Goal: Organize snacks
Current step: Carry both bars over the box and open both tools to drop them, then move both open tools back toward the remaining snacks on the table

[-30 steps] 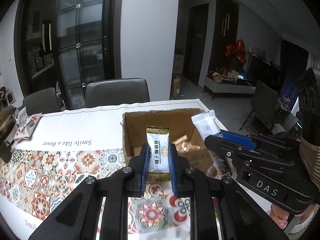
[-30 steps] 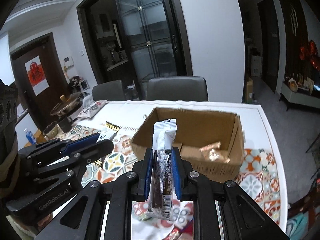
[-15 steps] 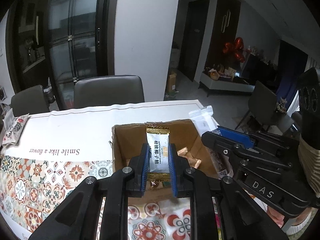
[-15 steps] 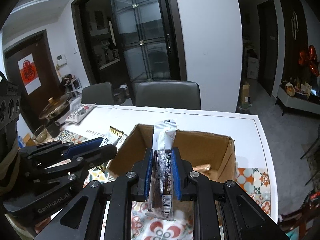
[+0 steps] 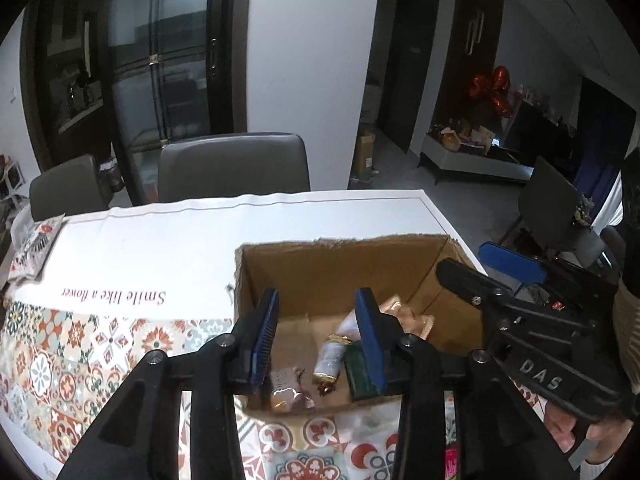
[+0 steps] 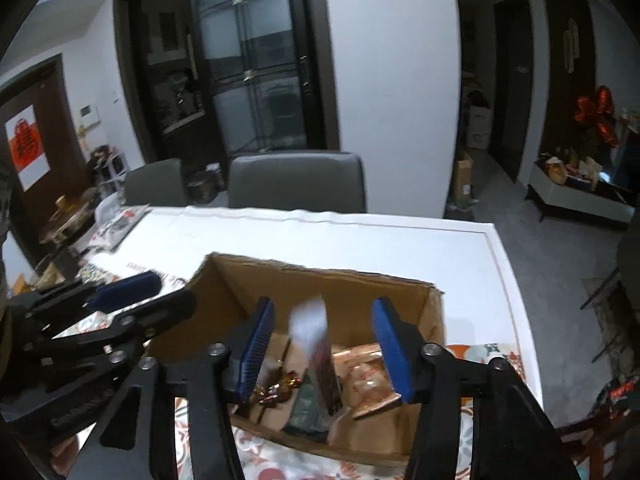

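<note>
Left gripper [image 5: 318, 334]: jaws opening, blue pads apart, nothing pressed between them. Poised over the near half of an open cardboard box [image 5: 340, 268], pointing down into it. Just beyond the pads, on the box floor: a white candy packet with gold ends [image 5: 331, 354] lying loose at about 1 o'clock from the gap's middle, touching neither pad; a dark green packet [image 5: 360, 374] tucked against the right pad at 3 o'clock; a clear twisted candy wrapper [image 5: 286, 394] low at 7 o'clock; copper-coloured wrappers [image 5: 408, 316] farther in at 1 o'clock.

Right gripper [image 6: 322, 346]: jaws opening too, pads well apart. Between them a long bar packet, white top and dark body [image 6: 316, 352], blurred, upright and slightly tilted, free of both pads, lower end down among the snacks in the same box [image 6: 320, 280]. Around it: a copper foil pouch [image 6: 370, 380] at 4 o'clock, a gold-and-red twisted candy [image 6: 278, 388] at 8 o'clock, a dark green packet [image 6: 308, 412] at 6 o'clock.

Outward: box standing on a tablecloth [image 5: 120, 264], white with patterned tiles toward the near edge and the words "Smile like a flower". Each gripper visible in the other's view, side by side at the box's near rim. Two grey chairs [image 5: 234, 168] at 12 o'clock beyond the table. A printed snack bag [image 5: 34, 246] at the cloth's far left, at 9 o'clock.
</note>
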